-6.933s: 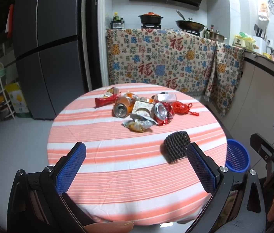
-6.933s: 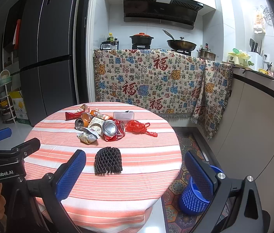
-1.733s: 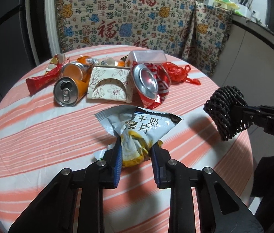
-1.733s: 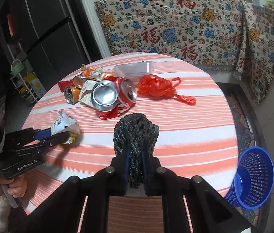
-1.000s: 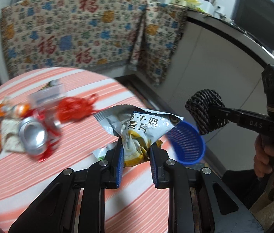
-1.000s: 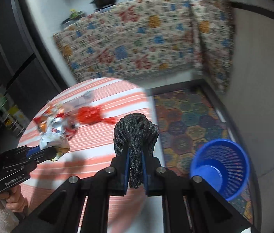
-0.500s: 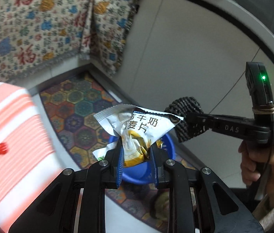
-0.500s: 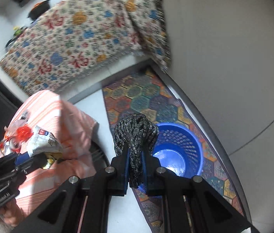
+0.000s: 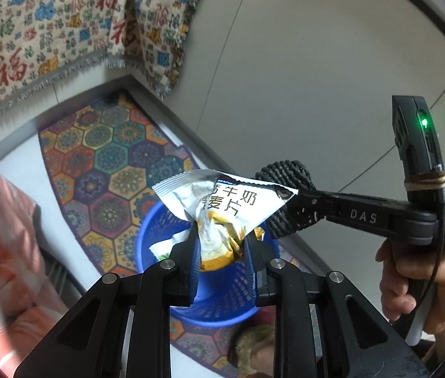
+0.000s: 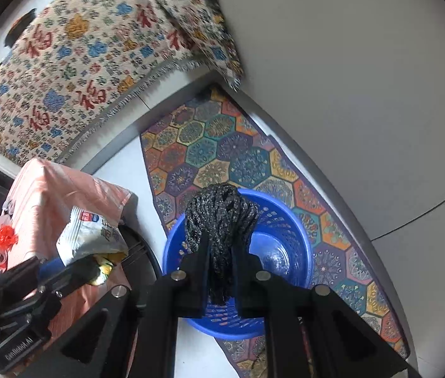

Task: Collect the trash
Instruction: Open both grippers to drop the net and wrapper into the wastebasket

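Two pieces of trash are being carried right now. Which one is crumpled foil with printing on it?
The snack wrapper in the left gripper: silver-white with printed characters. The right gripper pinches a plain black foam net instead.

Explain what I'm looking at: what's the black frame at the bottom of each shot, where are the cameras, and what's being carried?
No robot: a person holds a handheld two-finger gripper in each hand, each with a fisheye camera looking along its fingers. The black frame is the gripper itself. In the left wrist view, the left gripper pinches a crumpled snack wrapper. In the right wrist view, the right gripper clamps a black foam net. Both hang over a blue basket on a patterned rug.
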Motion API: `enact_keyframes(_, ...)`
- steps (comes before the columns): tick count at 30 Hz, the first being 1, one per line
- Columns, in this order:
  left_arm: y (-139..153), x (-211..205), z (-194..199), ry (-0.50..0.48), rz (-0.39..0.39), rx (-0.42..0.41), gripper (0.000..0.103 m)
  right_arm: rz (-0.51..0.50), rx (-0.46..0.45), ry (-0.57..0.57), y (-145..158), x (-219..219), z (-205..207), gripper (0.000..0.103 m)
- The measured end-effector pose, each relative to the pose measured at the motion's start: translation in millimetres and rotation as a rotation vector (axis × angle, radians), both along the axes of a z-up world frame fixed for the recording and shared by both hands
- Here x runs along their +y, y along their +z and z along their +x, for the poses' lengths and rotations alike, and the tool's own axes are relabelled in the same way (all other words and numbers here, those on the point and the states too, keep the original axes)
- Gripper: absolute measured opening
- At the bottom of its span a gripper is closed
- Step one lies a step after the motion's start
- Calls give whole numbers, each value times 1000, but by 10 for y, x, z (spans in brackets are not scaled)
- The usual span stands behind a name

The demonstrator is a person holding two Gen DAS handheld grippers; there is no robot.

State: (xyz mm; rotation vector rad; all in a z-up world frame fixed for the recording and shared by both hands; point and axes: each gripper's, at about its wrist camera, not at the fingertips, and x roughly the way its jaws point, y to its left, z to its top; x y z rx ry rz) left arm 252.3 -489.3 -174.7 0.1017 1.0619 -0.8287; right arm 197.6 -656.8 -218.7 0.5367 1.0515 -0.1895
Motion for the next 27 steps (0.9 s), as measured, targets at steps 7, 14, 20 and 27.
enact_keyframes(7, -342, -225, 100, 0, 31, 38, 25, 54, 49, -19, -346, -192, 73, 14)
enact_keyframes(14, -492, -396, 152, -5, 58, 21, 34, 85, 45, -42, -402, -287, 123, 37)
enact_keyframes(20, -451, -397, 171, 18, 30, 7, 70, 115, 47, -38, -423, -298, 125, 39)
enact_keyframes(27, -280, -273, 166, 45, 9, -12, 74, 122, 55, -37, -435, -254, 112, 57)
